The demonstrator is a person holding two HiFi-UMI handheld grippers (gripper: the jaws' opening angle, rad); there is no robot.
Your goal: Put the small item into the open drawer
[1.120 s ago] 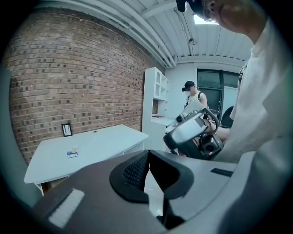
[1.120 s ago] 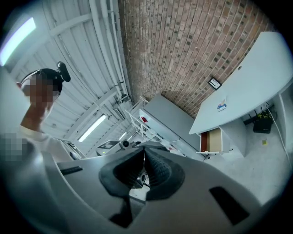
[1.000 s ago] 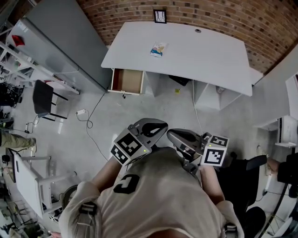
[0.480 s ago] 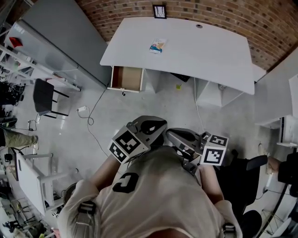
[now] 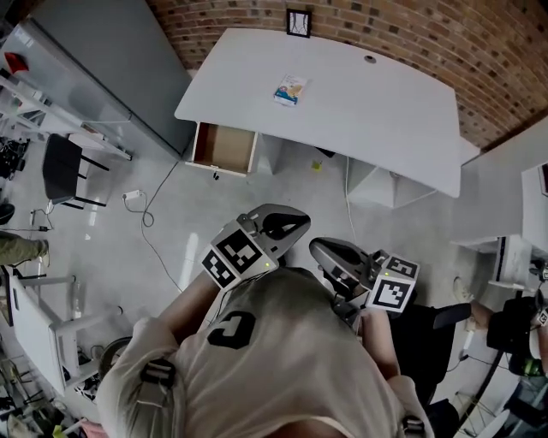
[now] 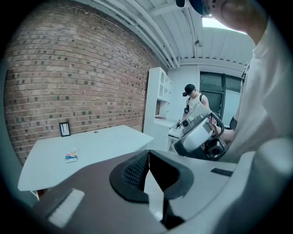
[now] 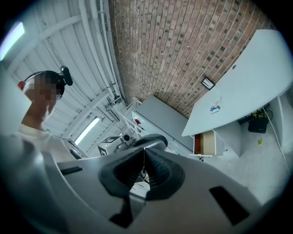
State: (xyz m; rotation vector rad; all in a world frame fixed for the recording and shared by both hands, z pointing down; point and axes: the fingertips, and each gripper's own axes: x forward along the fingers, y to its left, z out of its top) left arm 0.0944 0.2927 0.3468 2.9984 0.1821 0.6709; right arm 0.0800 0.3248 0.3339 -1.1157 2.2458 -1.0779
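Note:
The small item, a flat printed packet (image 5: 291, 90), lies on the white desk (image 5: 377, 94) near its back edge; it also shows in the left gripper view (image 6: 71, 156) and the right gripper view (image 7: 215, 109). The open drawer (image 5: 224, 147) sticks out under the desk's left end, its wooden inside bare (image 7: 206, 143). Both grippers are held close to the person's chest, far from the desk. My left gripper (image 5: 294, 224) is shut with nothing in it (image 6: 147, 157). My right gripper (image 5: 319, 249) is shut and empty too (image 7: 144, 154).
A small picture frame (image 5: 298, 23) stands at the desk's back edge against the brick wall. A grey cabinet (image 5: 103, 68) stands left of the drawer. A cable (image 5: 150, 222) trails over the floor, with a dark chair (image 5: 64, 171) at far left. Another person (image 6: 193, 101) stands far off.
The person has stepped towards the desk with both grippers; the desk and drawer sit slightly larger and further left in the head view. Both grippers stay shut and empty.

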